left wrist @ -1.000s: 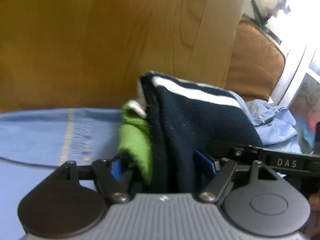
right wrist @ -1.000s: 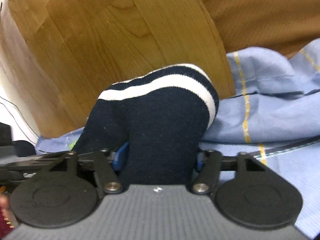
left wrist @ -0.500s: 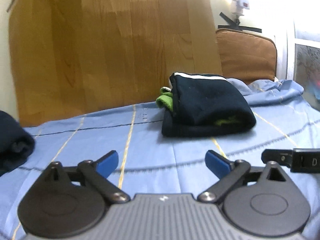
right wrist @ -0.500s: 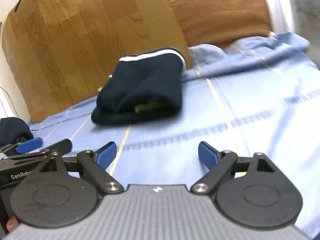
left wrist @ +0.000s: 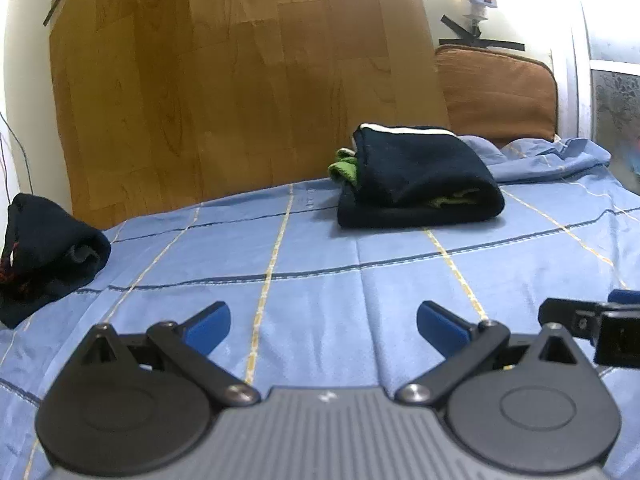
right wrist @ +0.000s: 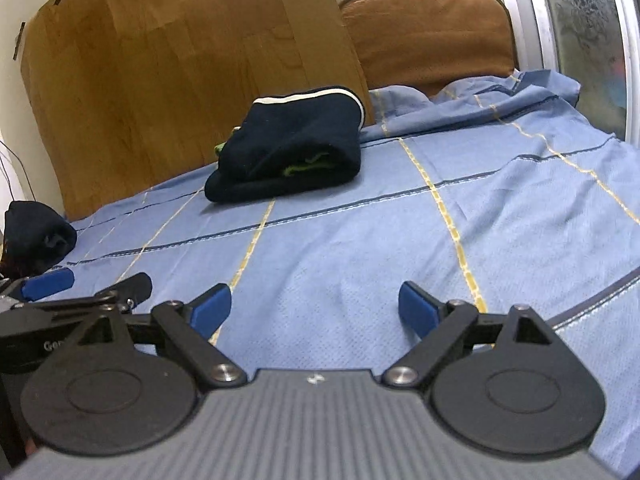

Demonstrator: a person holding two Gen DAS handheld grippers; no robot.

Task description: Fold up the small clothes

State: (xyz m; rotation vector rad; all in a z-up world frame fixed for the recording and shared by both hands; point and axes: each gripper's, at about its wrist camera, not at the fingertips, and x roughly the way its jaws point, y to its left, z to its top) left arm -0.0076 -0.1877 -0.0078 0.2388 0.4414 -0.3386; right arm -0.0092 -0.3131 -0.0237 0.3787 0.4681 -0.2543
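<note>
A folded navy garment [left wrist: 416, 184] with a white stripe and a green piece tucked in lies at the back of the blue bed sheet [left wrist: 320, 280], near the wooden board; it also shows in the right wrist view [right wrist: 292, 148]. My left gripper [left wrist: 322, 322] is open and empty, well in front of it. My right gripper [right wrist: 314, 306] is open and empty too, beside the left one. Part of the right gripper [left wrist: 588, 320] shows at the right edge of the left wrist view, and part of the left gripper [right wrist: 76, 288] at the left edge of the right wrist view.
A second dark bundle of clothing [left wrist: 44, 240] lies at the left edge of the bed, also in the right wrist view [right wrist: 34, 236]. A wooden board [left wrist: 240, 80] and a brown cushion [left wrist: 496, 92] stand behind. A window frame [right wrist: 532, 20] is on the right.
Both grippers let go of the navy garment, opened and drew back from it. The folded garment now lies at the back of the sheet.
</note>
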